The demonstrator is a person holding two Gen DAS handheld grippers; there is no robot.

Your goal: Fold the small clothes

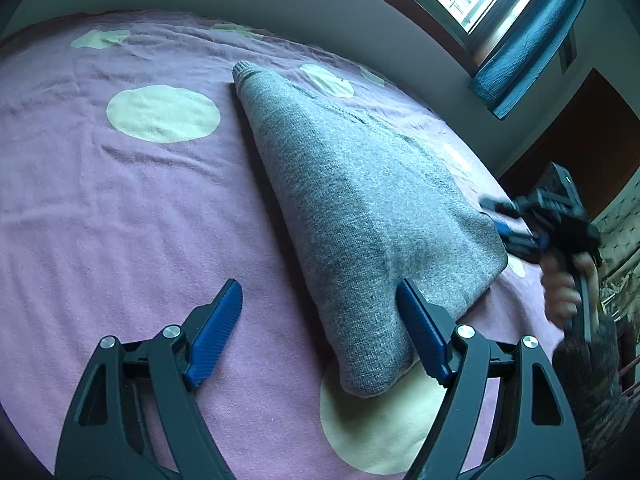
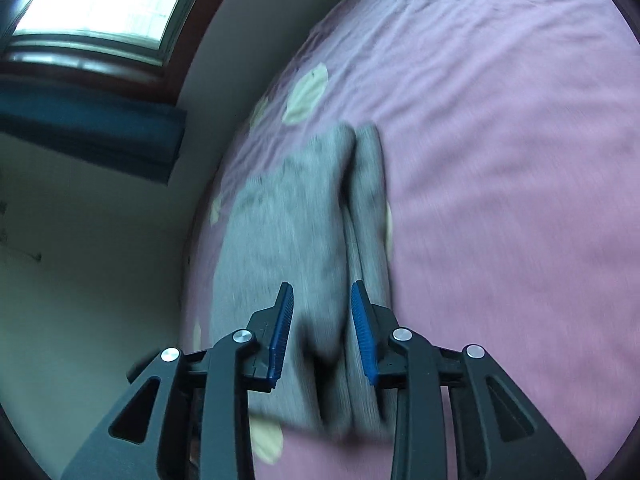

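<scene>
Grey knitted garment [image 1: 360,208] lying on a bed under a pink bedspread [image 1: 120,208] with pale yellow dots, folded lengthwise into a long wedge, ribbed cuff end [image 1: 244,70] farthest from the left wrist camera. Near corner resting partly over one pale dot [image 1: 384,428].

Left gripper [image 1: 320,304] spread wide and holding nothing; right-hand blue pad [image 1: 420,332] just beside or touching the near edge of the garment, left-hand pad over bare bedspread. Right gripper [image 2: 322,292] partly open, nothing clamped, fingers straddling the ridge where two folded layers [image 2: 348,200] meet; right wrist view blurred, so contact with the cloth not determinable. Same gripper seen from the left wrist view at the garment's far side edge [image 1: 516,228], gripped by a hand [image 1: 564,292].

Step in hand, by judgement: taking hold of the near end for a crosswise fold toward the cuff. For a clean result: both grippers lowered to the same end, one at each corner; all layers pinched together, not the top one alone; lift kept low and level; edges carried over in parallel and set down square on the far portion. Main risks: uneven pull skewing the stack, or bedspread caught along with the knit.
</scene>
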